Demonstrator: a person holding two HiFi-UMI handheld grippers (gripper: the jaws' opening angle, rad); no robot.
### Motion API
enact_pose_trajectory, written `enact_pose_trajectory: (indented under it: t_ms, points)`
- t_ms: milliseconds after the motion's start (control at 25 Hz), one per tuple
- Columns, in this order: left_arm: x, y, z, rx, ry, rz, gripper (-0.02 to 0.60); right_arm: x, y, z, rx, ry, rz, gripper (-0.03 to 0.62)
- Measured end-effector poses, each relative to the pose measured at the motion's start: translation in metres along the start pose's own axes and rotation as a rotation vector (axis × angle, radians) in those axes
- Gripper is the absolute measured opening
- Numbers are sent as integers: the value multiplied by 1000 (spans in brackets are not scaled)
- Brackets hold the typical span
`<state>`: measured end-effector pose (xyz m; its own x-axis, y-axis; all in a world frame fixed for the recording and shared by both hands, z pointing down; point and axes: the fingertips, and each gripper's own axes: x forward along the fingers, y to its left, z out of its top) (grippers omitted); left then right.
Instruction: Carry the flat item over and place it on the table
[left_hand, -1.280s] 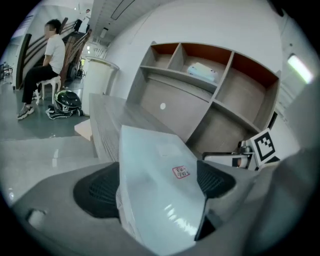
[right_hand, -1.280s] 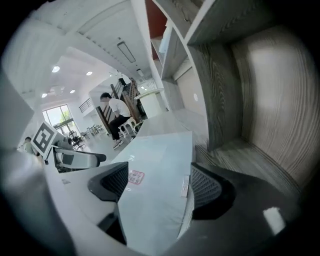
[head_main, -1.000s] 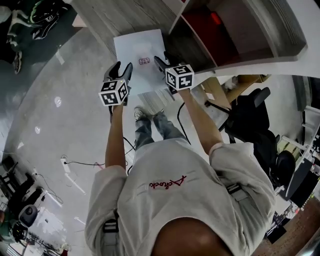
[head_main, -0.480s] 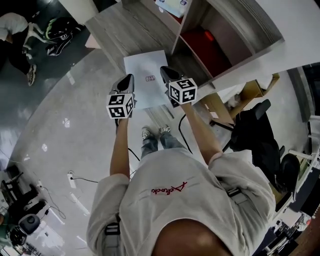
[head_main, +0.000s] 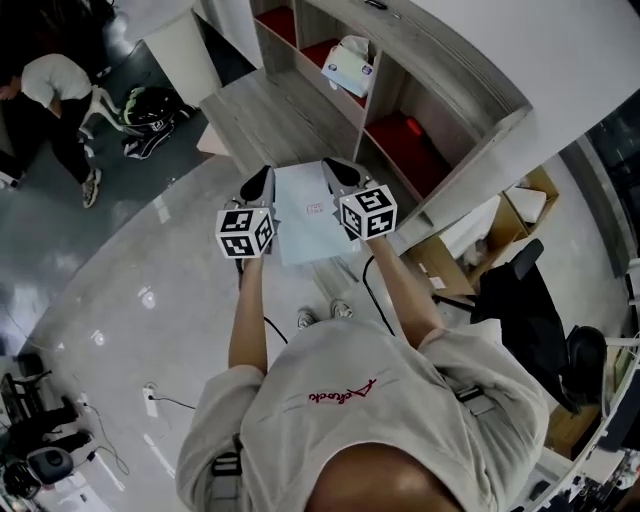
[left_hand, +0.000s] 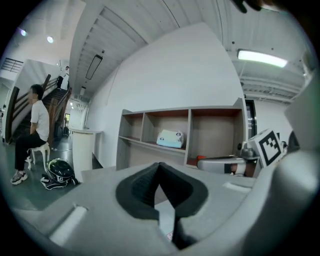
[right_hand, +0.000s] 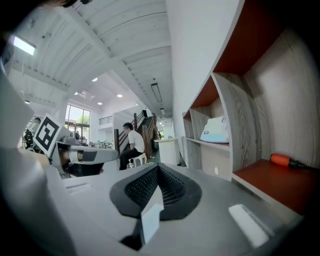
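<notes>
The flat item is a white sheet (head_main: 304, 212) with a small red mark, held roughly level between both grippers. My left gripper (head_main: 265, 175) is shut on its left edge, and my right gripper (head_main: 333, 166) is shut on its right edge. In the left gripper view the jaws (left_hand: 160, 168) are closed with a white sliver of the sheet (left_hand: 165, 221) pinched between them. The right gripper view shows the same: closed jaws (right_hand: 159, 171) with the sheet's edge (right_hand: 150, 218) sticking out towards the camera. The sheet hangs over the near corner of the grey wooden table (head_main: 268, 118).
A shelf unit (head_main: 440, 110) with red-floored compartments stands behind the table and holds a tissue box (head_main: 348, 64). A person (head_main: 55, 90) sits at the far left beside a helmet (head_main: 150, 105). Cardboard boxes (head_main: 520, 205) and a dark chair (head_main: 525, 305) stand at the right.
Both grippers, open a second ago, have shut on the sheet's side edges. The sheet now lies further out from the table, over its corner, and the shelf unit shows more fully.
</notes>
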<state>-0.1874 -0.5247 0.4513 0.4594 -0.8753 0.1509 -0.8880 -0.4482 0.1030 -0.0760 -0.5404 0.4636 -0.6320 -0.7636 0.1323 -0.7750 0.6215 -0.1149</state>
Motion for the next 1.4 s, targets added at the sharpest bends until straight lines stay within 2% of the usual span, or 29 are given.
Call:
enact_pose_trajectory:
  t_ms: [120, 320, 440, 720, 1080, 1400]
  points:
    - [1, 0, 17, 2, -31, 0, -2, 3, -1, 17, -18, -27, -4, 5]
    - [-1, -1, 21, -12, -39, -6, -2, 5, 2, 27, -19, -46, -7, 5]
    - [0, -5, 19, 17, -29, -10, -2, 5, 5, 24, -18, -42, -6, 5]
    - [2, -14, 15, 11, -46, -23, -2, -5, 12, 8, 36, -43, -21, 5]
    - [1, -11, 10, -8, -40, -17, -1, -1, 12, 4, 15, -19, -18, 5]
    - [2, -14, 1, 7, -23, -17, -1, 2, 17, 5, 17, -23, -11, 5]
